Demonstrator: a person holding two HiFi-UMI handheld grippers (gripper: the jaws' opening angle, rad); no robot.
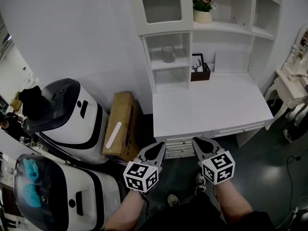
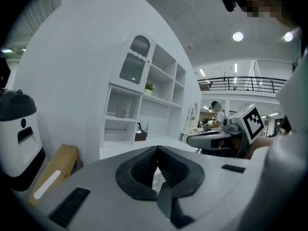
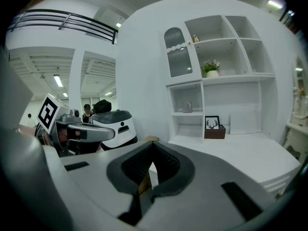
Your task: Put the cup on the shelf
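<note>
The cup (image 1: 168,53) is standing upright in the small open cubby of the white shelf (image 1: 169,64), directly under the glass-door cabinet (image 1: 162,4) and left of the compartment where a deer-antler picture (image 1: 197,62) is leaning behind a dark brown box (image 1: 204,74). A potted plant (image 1: 203,8) is sitting one level higher, to the right. Both tongs are hanging low in front of the white tabletop (image 1: 207,107), near its front edge and the drawers (image 1: 180,147), well apart from the cup, with the whole tabletop lying between them and it. The left tongs (image 1: 160,148) are pressing tip to tip with nothing between them, pointing toward the shelf; the cup is showing small and far off to their upper left in the left gripper view. The right tongs (image 1: 197,142) are likewise closing tip to tip on nothing, just beside the left pair, with the cup showing far beyond them, up and slightly right, in the right gripper view. A cardboard box (image 1: 120,126) is leaning between the desk and a white-and-black machine (image 1: 67,114) at the left.
</note>
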